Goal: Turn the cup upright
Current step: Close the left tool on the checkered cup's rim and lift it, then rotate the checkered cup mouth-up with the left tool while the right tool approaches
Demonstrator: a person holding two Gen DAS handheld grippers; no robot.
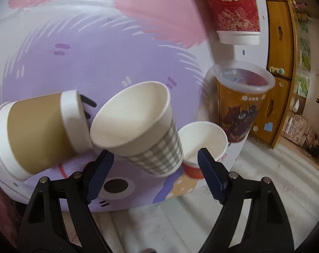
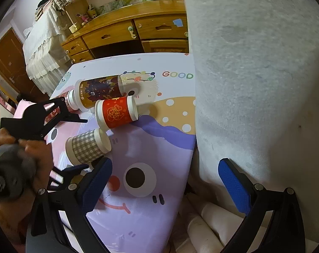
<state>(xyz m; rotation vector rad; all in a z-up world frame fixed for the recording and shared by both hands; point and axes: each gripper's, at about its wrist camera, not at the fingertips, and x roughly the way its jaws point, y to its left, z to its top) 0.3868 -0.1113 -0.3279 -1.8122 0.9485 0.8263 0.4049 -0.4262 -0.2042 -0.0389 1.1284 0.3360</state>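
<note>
A grey-checked paper cup (image 1: 142,130) lies on its side on the cartoon-print table (image 1: 79,67), with its open mouth facing the left wrist camera. My left gripper (image 1: 153,158) is open, its blue fingertips either side of the cup's base end, not closed on it. The same cup shows in the right wrist view (image 2: 87,146), with the left gripper (image 2: 60,139) around it. My right gripper (image 2: 163,179) is open and empty, over the table's near right edge.
Other cups lie on their sides: a brown one (image 1: 37,130), a small red one (image 1: 201,145), a tall orange printed one (image 1: 239,103) and a tall red one (image 1: 233,6). A wooden cabinet (image 2: 127,31) stands beyond the table. A grey-white surface (image 2: 254,84) fills the right.
</note>
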